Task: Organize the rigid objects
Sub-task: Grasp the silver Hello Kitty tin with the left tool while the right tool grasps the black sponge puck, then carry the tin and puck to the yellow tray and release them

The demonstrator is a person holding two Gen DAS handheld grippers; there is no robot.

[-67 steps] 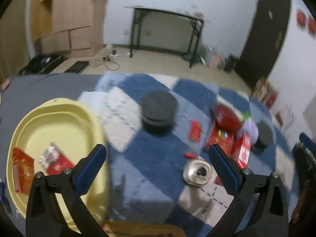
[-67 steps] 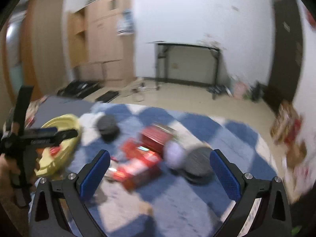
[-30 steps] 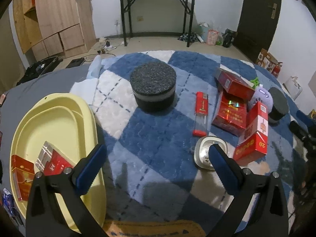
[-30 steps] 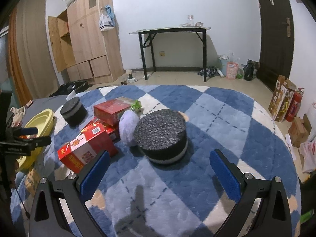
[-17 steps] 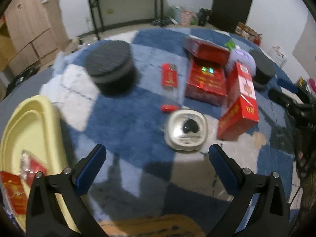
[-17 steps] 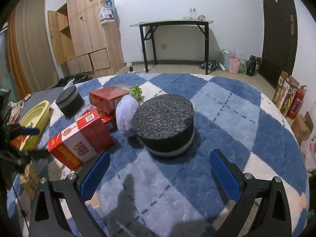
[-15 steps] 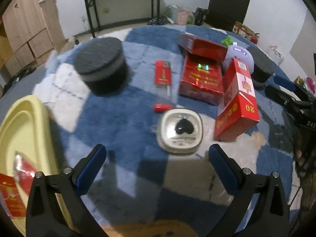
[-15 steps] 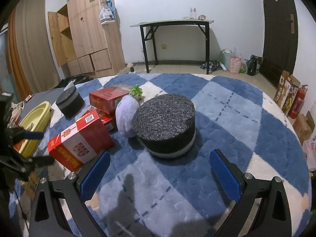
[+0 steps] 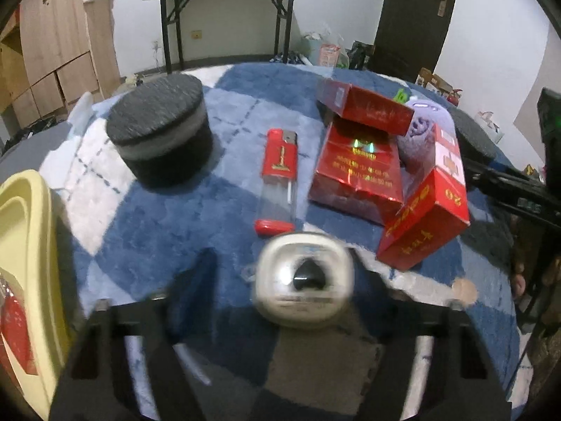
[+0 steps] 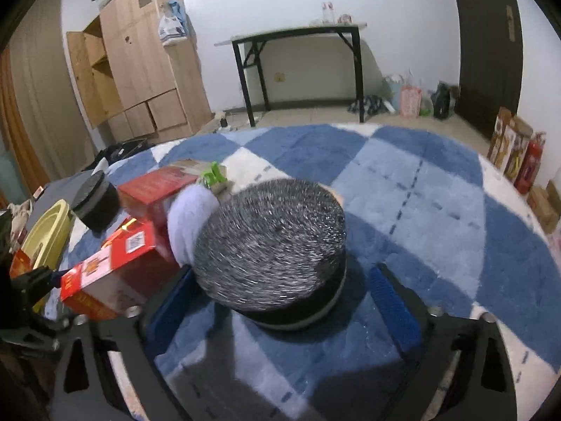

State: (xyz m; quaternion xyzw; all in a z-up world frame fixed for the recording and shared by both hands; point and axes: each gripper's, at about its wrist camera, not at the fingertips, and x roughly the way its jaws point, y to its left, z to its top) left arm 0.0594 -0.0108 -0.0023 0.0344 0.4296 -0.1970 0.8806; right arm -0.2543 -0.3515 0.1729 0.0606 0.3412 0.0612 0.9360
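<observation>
Claws both closing. Left claw (image 9: 280,298) straddles white rounded case (image 9: 304,284) on blue checked rug (image 9: 164,231), pads blurred, contact not discernible. Red lighter (image 9: 278,182) just beyond; red boxes (image 9: 357,172) crowd the right side (one propped tilted). Right claw (image 10: 280,301) flanks grey round box (image 10: 271,249), gaps either side; lavender plush (image 10: 189,217) touches it. Yellow tray (image 9: 28,231) far left.

Right tool (image 10: 280,301): black plastic frame, ribbed blue pads (image 10: 392,312) on both fingers, silver screws at the joints. Left tool (image 9: 280,298): same black frame, blurred.
</observation>
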